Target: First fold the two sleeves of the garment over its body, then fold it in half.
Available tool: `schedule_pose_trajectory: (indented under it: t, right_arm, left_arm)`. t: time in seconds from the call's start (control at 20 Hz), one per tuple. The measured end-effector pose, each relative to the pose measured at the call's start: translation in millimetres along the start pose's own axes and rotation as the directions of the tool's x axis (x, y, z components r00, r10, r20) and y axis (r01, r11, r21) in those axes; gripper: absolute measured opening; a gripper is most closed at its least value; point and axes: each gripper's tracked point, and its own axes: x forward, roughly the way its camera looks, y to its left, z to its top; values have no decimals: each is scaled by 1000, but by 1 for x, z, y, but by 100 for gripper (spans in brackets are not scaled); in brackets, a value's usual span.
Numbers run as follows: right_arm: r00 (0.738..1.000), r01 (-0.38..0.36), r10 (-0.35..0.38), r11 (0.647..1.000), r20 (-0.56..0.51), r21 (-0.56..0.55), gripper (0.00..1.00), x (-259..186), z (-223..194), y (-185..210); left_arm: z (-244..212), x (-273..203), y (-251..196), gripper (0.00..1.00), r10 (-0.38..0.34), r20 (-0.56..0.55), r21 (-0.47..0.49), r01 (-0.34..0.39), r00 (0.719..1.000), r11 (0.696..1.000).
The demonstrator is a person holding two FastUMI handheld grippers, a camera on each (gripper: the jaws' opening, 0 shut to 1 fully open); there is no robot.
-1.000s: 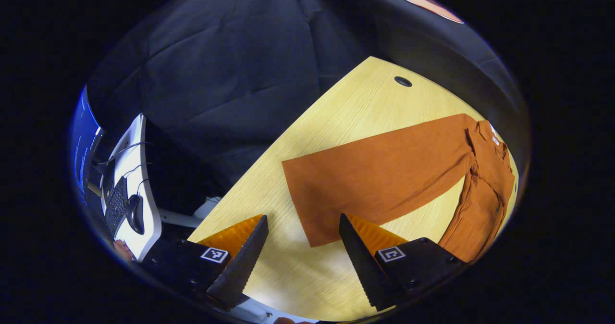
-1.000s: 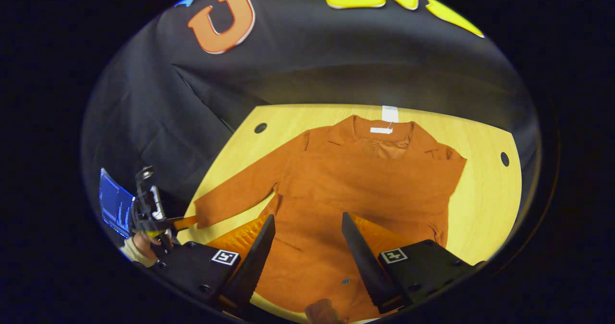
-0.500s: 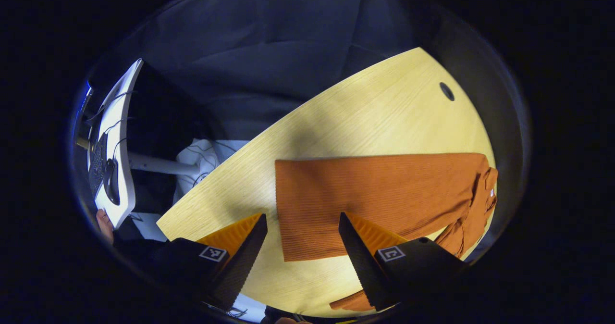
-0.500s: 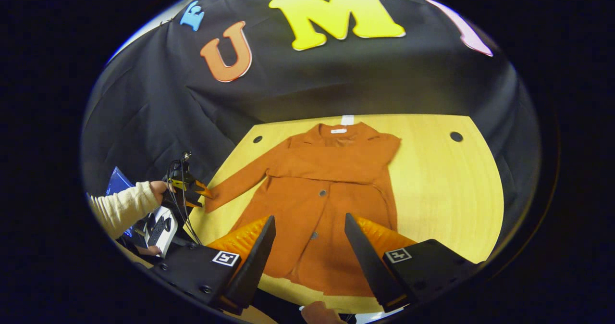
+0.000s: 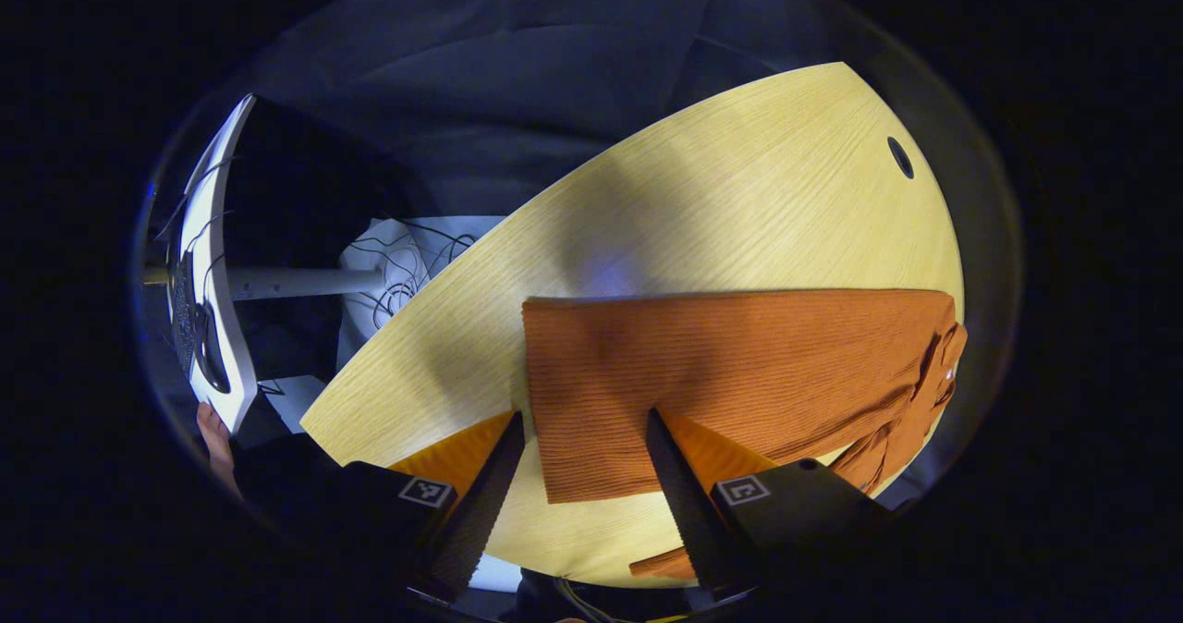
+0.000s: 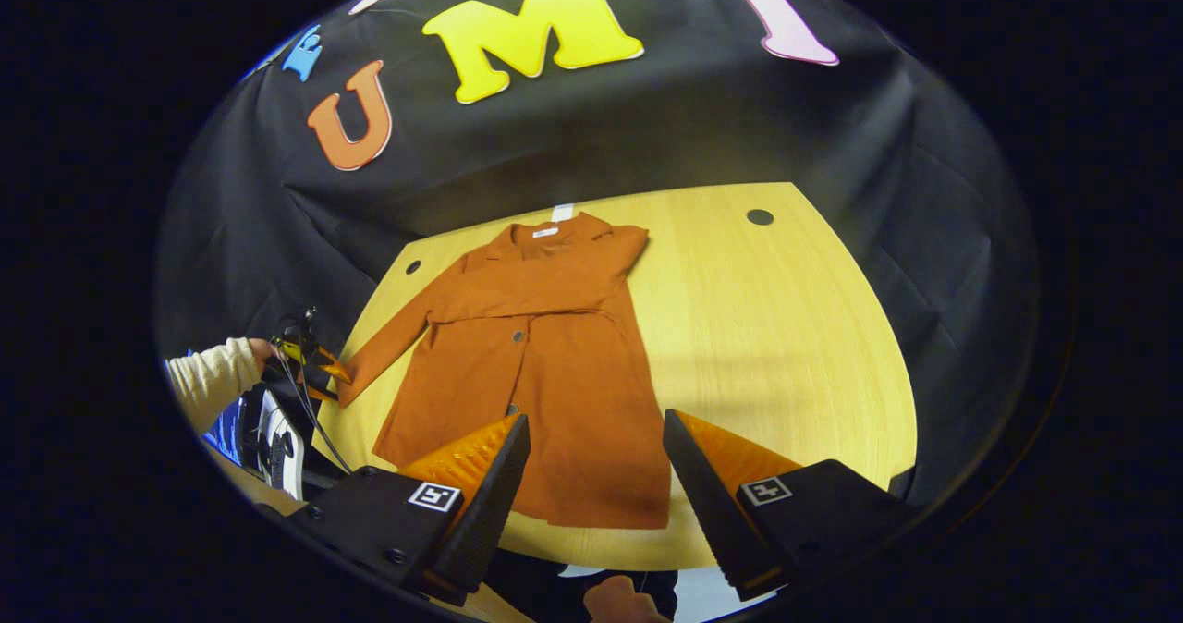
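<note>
- The rust-orange ribbed knit coat (image 6: 536,364) is laid flat on the pale wooden table (image 6: 786,346); it is judged soft, limp and light.
- Its outstretched sleeve (image 5: 702,373) is best pinched at the cuff edge.
- The left gripper (image 5: 582,475) is held unclenched at that cuff, grasping nothing.
- The right gripper (image 6: 591,484) is held parted above the hem.

rust-orange ribbed garment (image 6: 545,364) on a pale yellow wood-grain table (image 6: 786,327).
</note>
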Motion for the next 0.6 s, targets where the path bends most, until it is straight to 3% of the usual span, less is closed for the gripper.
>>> schedule_pose_trajectory:
  t: [0.05,0.1,0.2,0.25,0.4,0.6]
  right_arm:
    - [1000,11,-11,1000,4,9,94,-3,-4,-3]
    - [1000,19,-20,1000,5,18,94,-4,-5,-7]
    - [999,32,-31,999,-5,36,94,-5,-6,-13]
    - [999,42,-41,998,-15,40,94,-7,-8,-18]
    - [998,56,-55,998,-21,33,94,-12,-10,-28]
    - [997,72,-70,995,-35,67,94,-14,-22,-43]
  left_arm:
    - [0,0,0,93,0,-10,-2,0,1000,1000]
    - [1,0,0,84,-4,-19,-8,4,1000,1000]
    - [1,1,0,58,-13,-26,-33,12,1000,999]
    - [0,1,-3,54,-28,-27,-50,27,999,998]
    - [-2,1,-12,12,-72,-16,-30,71,997,997]
    - [-3,-13,-15,6,-25,6,25,25,1000,999]
